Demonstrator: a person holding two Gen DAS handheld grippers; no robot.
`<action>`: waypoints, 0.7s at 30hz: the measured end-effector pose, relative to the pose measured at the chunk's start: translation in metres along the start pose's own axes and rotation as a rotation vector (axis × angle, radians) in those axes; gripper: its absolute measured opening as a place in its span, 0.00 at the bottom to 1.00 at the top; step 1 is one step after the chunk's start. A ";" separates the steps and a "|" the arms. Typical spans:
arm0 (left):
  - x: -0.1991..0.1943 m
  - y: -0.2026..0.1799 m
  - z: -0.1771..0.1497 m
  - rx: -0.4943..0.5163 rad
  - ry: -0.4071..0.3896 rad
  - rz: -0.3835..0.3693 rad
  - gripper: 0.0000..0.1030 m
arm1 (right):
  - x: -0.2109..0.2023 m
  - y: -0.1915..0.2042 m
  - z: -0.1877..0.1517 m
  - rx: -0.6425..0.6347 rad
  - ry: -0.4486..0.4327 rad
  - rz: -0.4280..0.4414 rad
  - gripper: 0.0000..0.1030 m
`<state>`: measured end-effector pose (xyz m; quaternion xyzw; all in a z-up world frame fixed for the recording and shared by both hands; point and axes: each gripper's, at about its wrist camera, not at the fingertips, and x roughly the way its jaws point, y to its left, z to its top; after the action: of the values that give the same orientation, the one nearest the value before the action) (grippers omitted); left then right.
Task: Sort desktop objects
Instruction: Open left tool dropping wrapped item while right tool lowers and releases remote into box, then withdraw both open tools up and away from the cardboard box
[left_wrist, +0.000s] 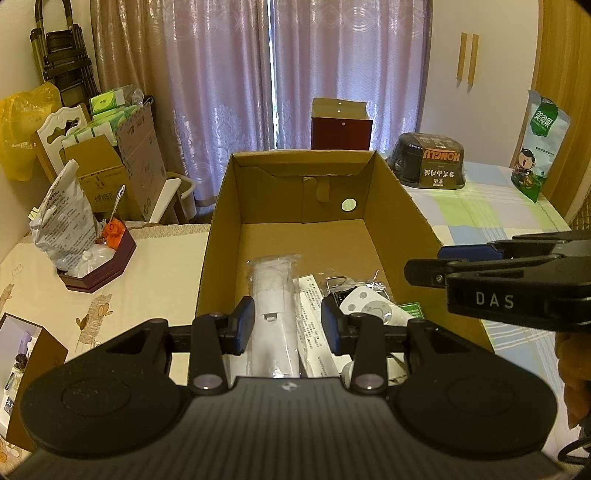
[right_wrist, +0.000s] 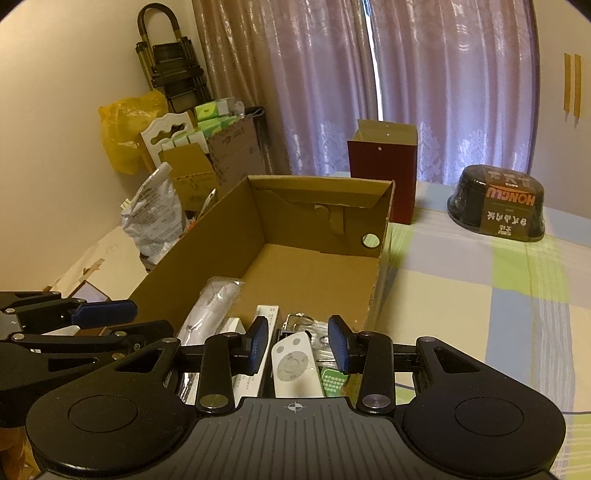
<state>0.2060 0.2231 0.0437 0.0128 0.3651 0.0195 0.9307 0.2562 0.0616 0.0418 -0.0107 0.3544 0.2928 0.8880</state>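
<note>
Left gripper (left_wrist: 288, 325): jaws parted wide, holding nothing, poised over the near end of the cardboard box (left_wrist: 399, 206) above a white plastic-wrapped roll (left_wrist: 275, 295); right gripper (right_wrist: 298, 345): likewise spread and empty, above the white remote (right_wrist: 293, 363) at the box's near right corner, beside a printed leaflet (left_wrist: 314, 325) and a green card (right_wrist: 334, 380). Box: far half bare, standing on a checked cloth (right_wrist: 480, 280) whose right side lies open. Surroundings: dark bowl package (right_wrist: 496, 206) and red carton (right_wrist: 382, 181) at the far edge, hexagonal tray (left_wrist: 99, 266) left, lilac curtains (left_wrist: 332, 55) behind.
</note>
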 end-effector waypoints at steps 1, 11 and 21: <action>-0.001 -0.001 0.000 0.000 -0.001 -0.001 0.33 | -0.001 0.000 0.000 0.000 0.001 -0.001 0.39; -0.012 -0.001 -0.003 0.003 -0.001 -0.001 0.33 | -0.013 0.002 -0.005 -0.002 0.009 -0.009 0.39; -0.020 0.002 -0.005 0.003 0.001 0.005 0.37 | -0.019 0.005 -0.005 0.001 -0.001 -0.022 0.89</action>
<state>0.1881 0.2241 0.0537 0.0150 0.3654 0.0214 0.9305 0.2394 0.0545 0.0509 -0.0138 0.3541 0.2828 0.8913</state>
